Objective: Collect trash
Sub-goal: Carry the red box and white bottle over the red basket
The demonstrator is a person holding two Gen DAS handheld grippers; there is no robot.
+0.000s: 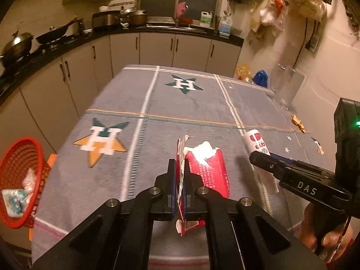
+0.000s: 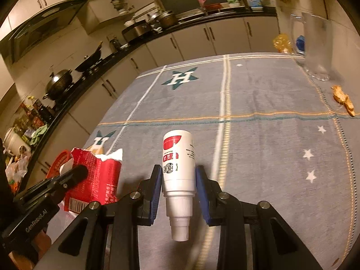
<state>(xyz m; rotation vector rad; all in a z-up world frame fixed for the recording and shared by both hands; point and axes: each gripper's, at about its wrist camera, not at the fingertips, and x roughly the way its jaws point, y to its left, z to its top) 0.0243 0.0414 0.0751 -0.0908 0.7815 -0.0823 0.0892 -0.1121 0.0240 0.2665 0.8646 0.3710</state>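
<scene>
My left gripper (image 1: 179, 166) is shut on the torn edge of a red paper carton (image 1: 211, 171) with white tissue sticking out of its top; it hangs above the grey star-patterned tablecloth (image 1: 157, 112). The same carton (image 2: 99, 175) shows at the left of the right wrist view. My right gripper (image 2: 179, 175) is shut on a white bottle with a red label (image 2: 178, 157), cap pointing toward the camera, held off the cloth. That bottle (image 1: 256, 142) and the right gripper (image 1: 261, 157) appear at the right of the left wrist view.
A red mesh basket (image 1: 20, 180) holding some wrappers sits at the table's left edge. An orange scrap (image 2: 343, 100) lies at the right side of the cloth near a clear glass container (image 2: 317, 47). Kitchen counters with pots (image 1: 20, 42) run behind the table.
</scene>
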